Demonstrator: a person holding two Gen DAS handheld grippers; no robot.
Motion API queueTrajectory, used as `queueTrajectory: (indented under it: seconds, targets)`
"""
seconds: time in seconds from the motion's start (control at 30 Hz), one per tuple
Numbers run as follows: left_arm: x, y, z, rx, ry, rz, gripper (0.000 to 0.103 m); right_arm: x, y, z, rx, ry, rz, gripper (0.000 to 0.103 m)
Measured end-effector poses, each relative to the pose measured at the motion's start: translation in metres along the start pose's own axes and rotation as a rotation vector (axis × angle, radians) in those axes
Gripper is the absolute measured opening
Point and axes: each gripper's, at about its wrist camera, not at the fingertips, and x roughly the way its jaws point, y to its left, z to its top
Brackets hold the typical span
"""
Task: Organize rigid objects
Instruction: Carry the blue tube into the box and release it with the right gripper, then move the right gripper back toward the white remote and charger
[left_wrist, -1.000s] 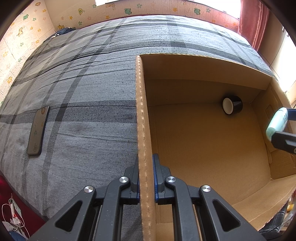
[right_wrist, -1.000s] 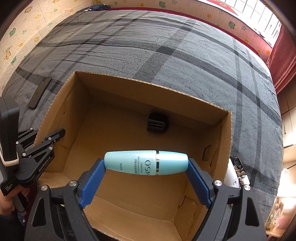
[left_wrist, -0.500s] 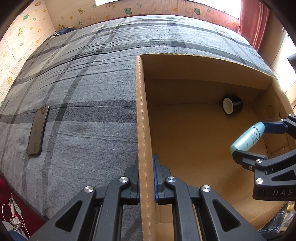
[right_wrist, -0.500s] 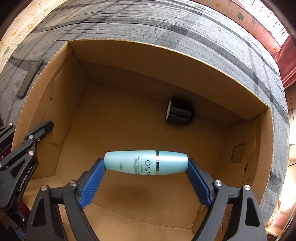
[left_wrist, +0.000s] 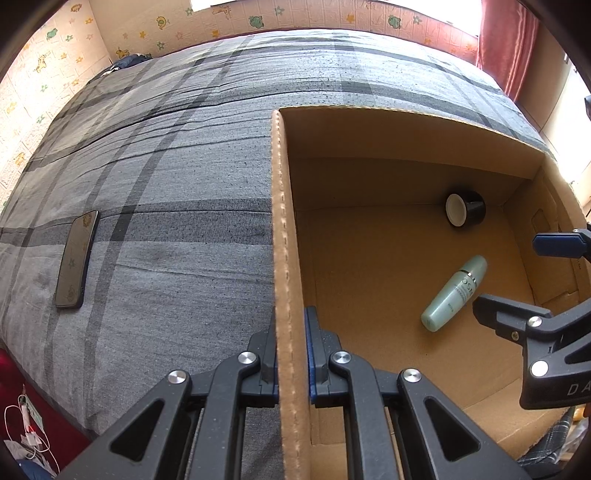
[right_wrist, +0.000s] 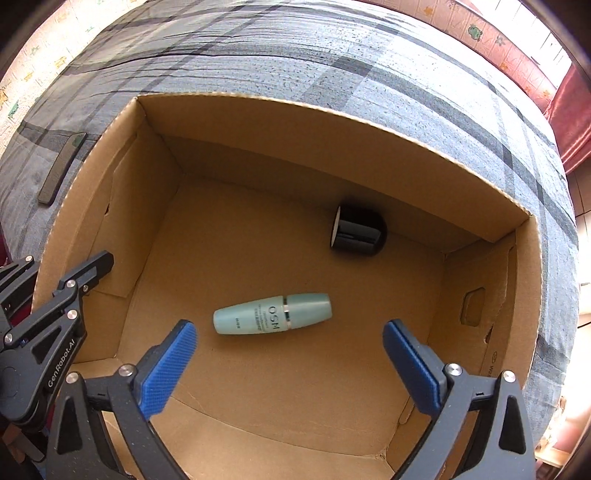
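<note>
A bed (left_wrist: 177, 155) under a grey plaid blanket fills most of the left wrist view. A dark smartphone (left_wrist: 75, 260) lies flat on it at the left edge. Cartoon-animal wallpaper (left_wrist: 48, 48) runs along the top, a red curtain (left_wrist: 506, 40) hangs upper right, and white cables (left_wrist: 29, 432) sit lower left.

Bottle (right_wrist: 272, 314), lying on cardboard box (right_wrist: 369, 369) floor: "OSM" legible; smaller print unreadable. Left gripper (right_wrist: 61, 275) arm, at box's left wall: "GenRobot.AI".
</note>
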Motion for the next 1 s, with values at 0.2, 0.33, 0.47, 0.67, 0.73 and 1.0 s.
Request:
queueTrajectory:
  seconds: [0.2,0.33,0.47,0.67,0.73,1.0]
  targets:
    - [-0.001,0.000,0.000,-0.001,0.001,0.001,0.011,-0.022,0.005,-0.002,-0.007,-0.050,-0.015,0.103]
    - [-0.001,-0.001,0.000,-0.001,0.000,0.002,0.010,-0.042,0.004,-0.004,-0.003,-0.088,-0.016,0.103]
    - [-0.001,-0.001,0.001,0.001,0.001,0.004,0.011,-0.063,-0.001,-0.006,0.000,-0.119,-0.020,0.103]
    - [-0.002,-0.002,0.001,0.000,0.002,0.004,0.010,-0.093,-0.030,-0.012,0.046,-0.148,-0.017,0.103]
    - [-0.002,-0.002,0.001,0.001,0.002,0.004,0.010,-0.102,-0.045,-0.015,0.067,-0.160,-0.017,0.103]
    - [-0.002,-0.002,0.001,0.001,0.002,0.004,0.010,-0.122,-0.118,-0.033,0.182,-0.177,-0.104,0.103]
